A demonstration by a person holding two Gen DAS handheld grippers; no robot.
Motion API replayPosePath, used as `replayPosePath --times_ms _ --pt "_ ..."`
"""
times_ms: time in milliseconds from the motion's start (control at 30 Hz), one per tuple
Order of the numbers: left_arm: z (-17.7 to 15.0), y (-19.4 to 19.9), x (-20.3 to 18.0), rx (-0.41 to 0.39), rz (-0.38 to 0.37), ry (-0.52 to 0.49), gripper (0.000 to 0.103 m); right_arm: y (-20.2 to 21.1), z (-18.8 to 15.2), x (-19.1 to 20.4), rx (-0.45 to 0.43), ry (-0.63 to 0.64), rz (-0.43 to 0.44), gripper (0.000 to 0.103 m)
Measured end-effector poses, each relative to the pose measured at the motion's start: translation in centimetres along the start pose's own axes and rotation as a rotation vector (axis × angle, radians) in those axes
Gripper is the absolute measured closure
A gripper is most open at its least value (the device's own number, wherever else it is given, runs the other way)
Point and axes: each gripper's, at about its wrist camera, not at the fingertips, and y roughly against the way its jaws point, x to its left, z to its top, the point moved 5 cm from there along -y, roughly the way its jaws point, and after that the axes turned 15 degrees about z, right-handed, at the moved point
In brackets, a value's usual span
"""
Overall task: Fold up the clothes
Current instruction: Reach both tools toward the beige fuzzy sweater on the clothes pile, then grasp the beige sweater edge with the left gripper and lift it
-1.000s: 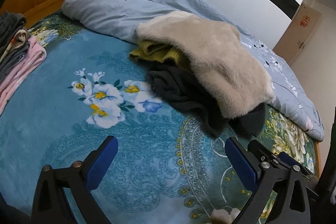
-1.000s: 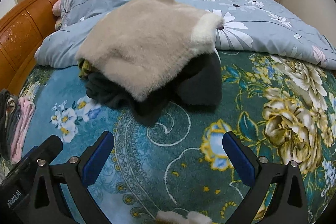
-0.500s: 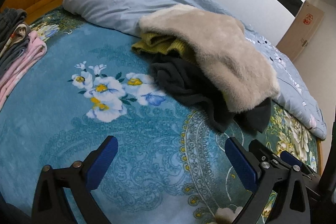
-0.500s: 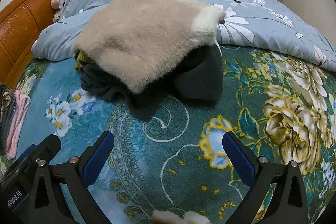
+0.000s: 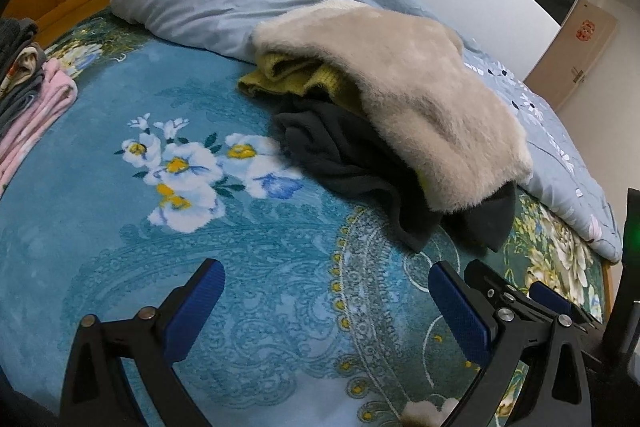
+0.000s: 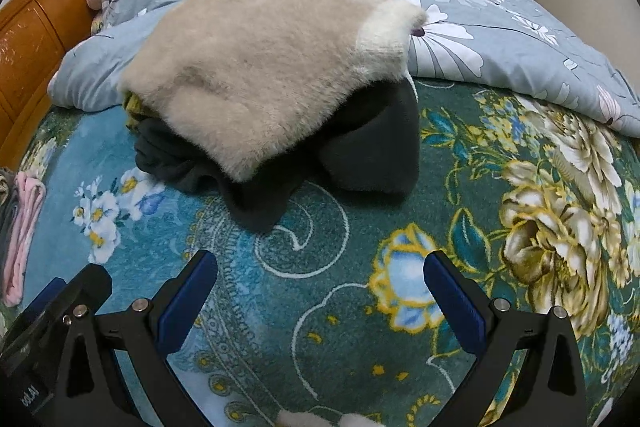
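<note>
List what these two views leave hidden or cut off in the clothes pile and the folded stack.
- Yellow knit: mostly covered by the beige fluffy sweater in both views.
- Dark garment: its shape hidden beneath the sweater.
- Folded stack: cut by the left edge in both views.

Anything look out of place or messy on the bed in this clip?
Only the unfolded heap: a beige fluffy garment draped over a crumpled dark garment and a mustard knit. Folded clothes sit neatly at the left edge.
</note>
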Motion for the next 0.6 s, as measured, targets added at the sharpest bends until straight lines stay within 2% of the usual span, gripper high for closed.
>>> replayPosePath --times_ms 233,433,533,600 --pt "-0.1 -0.8 -0.7 0.020 0.005 -0.014 0.000 -0.7 -0.2 -0.8 0.017 -0.023 -0.025 0.000" --pt "-0.4 -1.4 -1.2 0.022 0.033 -0.051 0.000 -1.5 -0.7 -1.6 0.064 -0.034 -0.024 0.000" --pt "0.3 -1.6 -3.0 0.011 0.033 -0.161 0.000 -0.8 -0.8 -3.0 0.059 -0.049 -0.043 0.000" --pt "1.4 -1.3 -5.2 -0.040 0.029 -0.262 0.000 0.1 -0.7 -4.7 0.042 -0.085 -0.082 0.000"
